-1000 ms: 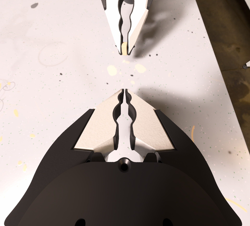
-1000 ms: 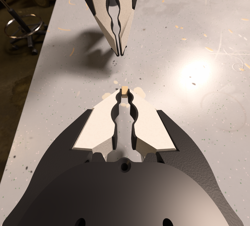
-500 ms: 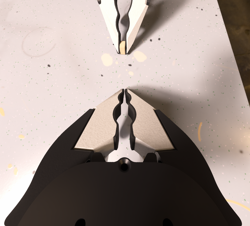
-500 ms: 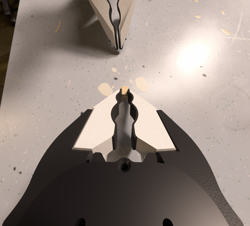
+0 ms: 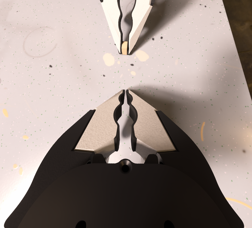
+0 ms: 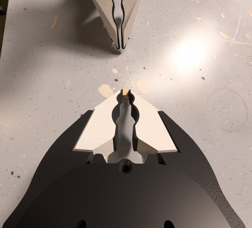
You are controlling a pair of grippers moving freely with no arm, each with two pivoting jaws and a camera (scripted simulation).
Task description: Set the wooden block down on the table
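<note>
Both claws have dropped closer to the worktop (image 5: 54, 98) since a second ago — its speckles now look larger. One wooden block (image 6: 125, 92) sits pinched at the tips of the right claw (image 6: 125, 91), at frame centre in the right wrist view and upper centre in the left wrist view, low over two cream paint blots. Facing it, the left claw (image 5: 125, 90) is clenched on nothing.
</note>
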